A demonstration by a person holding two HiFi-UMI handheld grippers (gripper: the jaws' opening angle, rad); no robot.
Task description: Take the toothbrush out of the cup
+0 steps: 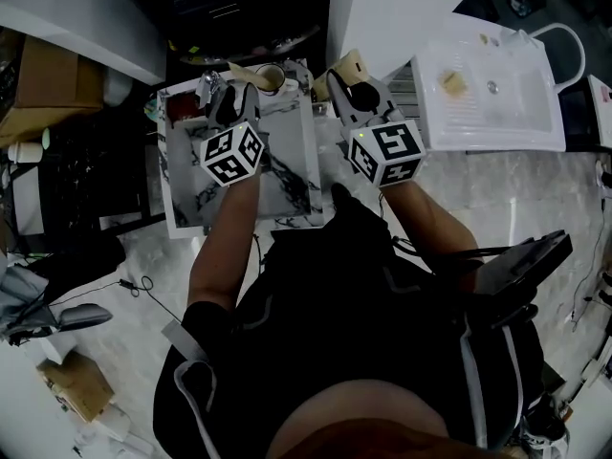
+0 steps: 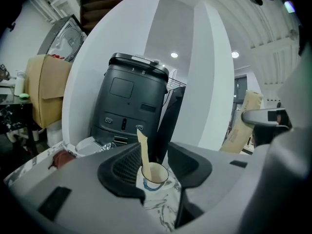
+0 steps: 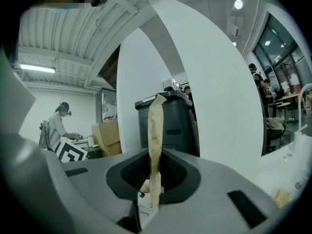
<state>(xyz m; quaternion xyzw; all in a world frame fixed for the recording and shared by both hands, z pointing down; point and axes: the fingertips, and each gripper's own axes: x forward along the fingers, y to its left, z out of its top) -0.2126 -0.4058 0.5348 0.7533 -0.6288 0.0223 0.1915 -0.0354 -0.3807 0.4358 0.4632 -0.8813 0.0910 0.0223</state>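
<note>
Toothbrush (image 2: 143, 147) points up in the cup (image 2: 155, 175).
My left fingers (image 2: 124, 167) are apart before it; right fingers (image 3: 178, 172) squeeze a wrapped toothbrush (image 3: 156, 140); bin (image 2: 131, 101) behind.

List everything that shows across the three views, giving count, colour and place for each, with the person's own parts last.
cup: one, white with a blue mark, on the tray, ahead of the left jaws
toothbrush: one, tan, standing in the cup
tray: one, marble-patterned white and grey, under both grippers
wrapped strip: one, tan, upright between the right jaws
bin: one, dark grey, behind the cup
sink: one, white, right of the tray
cardboard box: one, brown, far left
left hand-held gripper: one, grey, jaws open, gripping nothing
right hand-held gripper: one, grey, shut on the wrapped strip
</note>
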